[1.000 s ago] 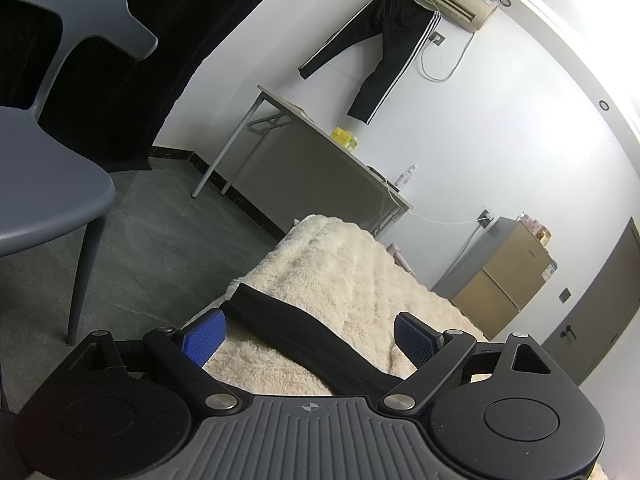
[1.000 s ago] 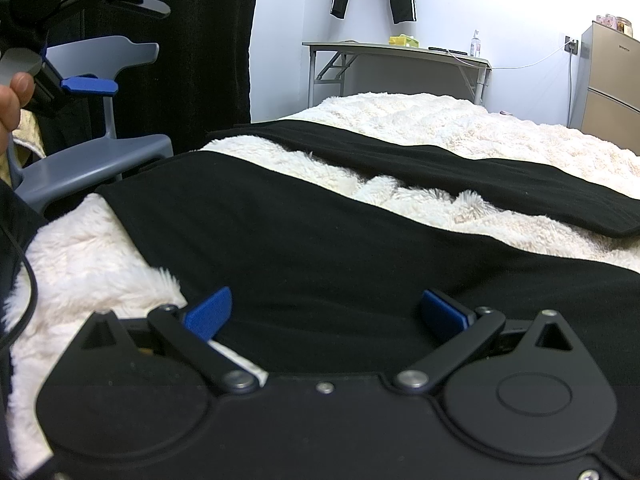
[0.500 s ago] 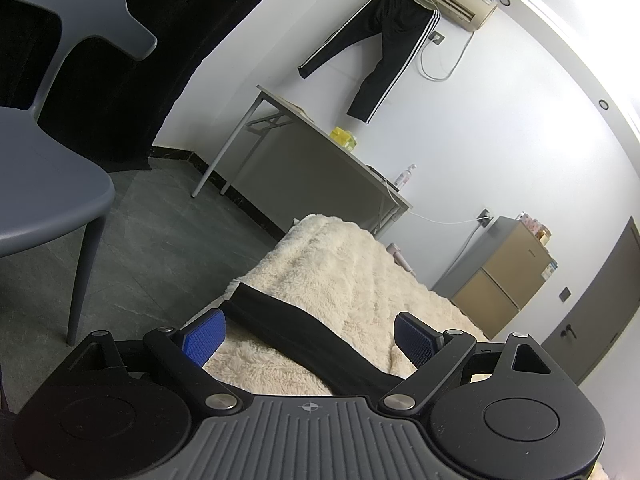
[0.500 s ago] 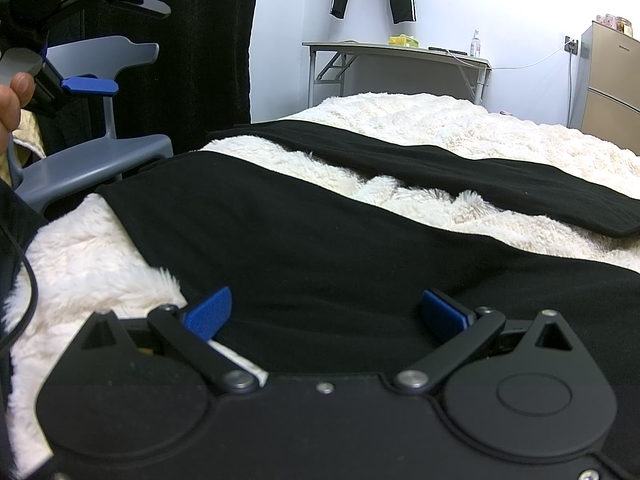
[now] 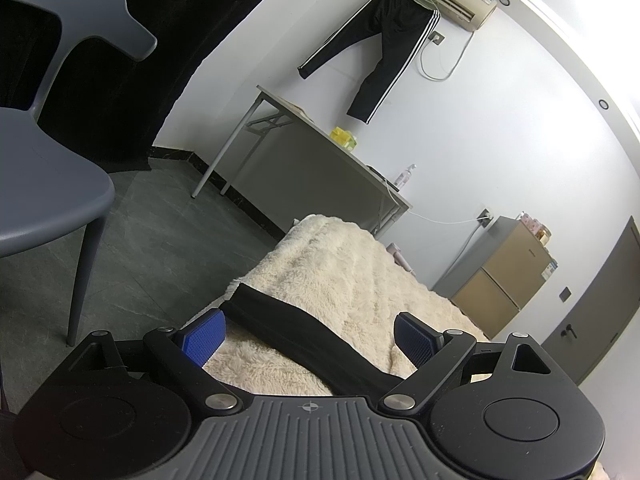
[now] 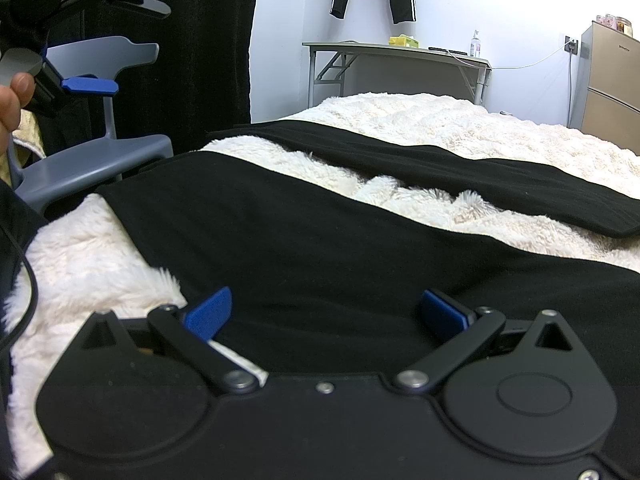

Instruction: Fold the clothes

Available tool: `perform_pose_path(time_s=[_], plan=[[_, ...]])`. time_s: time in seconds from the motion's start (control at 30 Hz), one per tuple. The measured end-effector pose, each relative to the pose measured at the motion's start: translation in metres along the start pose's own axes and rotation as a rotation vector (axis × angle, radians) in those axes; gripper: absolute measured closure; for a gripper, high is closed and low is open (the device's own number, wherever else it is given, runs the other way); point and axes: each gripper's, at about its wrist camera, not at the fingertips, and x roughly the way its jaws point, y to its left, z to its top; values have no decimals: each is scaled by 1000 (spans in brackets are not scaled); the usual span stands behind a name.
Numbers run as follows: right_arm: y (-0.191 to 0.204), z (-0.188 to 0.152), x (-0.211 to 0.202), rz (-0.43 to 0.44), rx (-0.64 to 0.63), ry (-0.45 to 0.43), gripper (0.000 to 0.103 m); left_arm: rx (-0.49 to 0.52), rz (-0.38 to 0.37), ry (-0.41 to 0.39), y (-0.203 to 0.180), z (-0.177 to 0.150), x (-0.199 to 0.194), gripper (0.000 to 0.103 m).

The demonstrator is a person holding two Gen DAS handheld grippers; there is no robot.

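Note:
A black garment [image 6: 320, 240] lies spread flat on a cream fluffy blanket [image 6: 440, 120] covering the bed. A long black part of it [image 6: 460, 172] lies further back across the blanket. My right gripper [image 6: 326, 312] is open, low over the near part of the garment, with nothing between its blue pads. My left gripper [image 5: 308, 336] is open and empty, held above the bed's left side; a black strip of the garment [image 5: 304, 336] shows beneath it on the blanket [image 5: 340, 264]. The left gripper also shows at the upper left of the right wrist view [image 6: 80, 80].
A grey plastic chair [image 5: 44, 184] stands left of the bed, also in the right wrist view [image 6: 100, 160]. A folding table [image 5: 320, 140] stands by the far wall under hanging striped track pants [image 5: 380, 48]. A brown cabinet [image 5: 508, 276] and a door are at right.

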Motion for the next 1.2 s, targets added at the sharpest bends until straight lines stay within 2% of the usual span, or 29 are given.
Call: perform_pose_path(time_s=[1.2], plan=[[0, 0, 0, 0, 1, -1, 0, 2, 0, 4, -1, 0, 1, 14]])
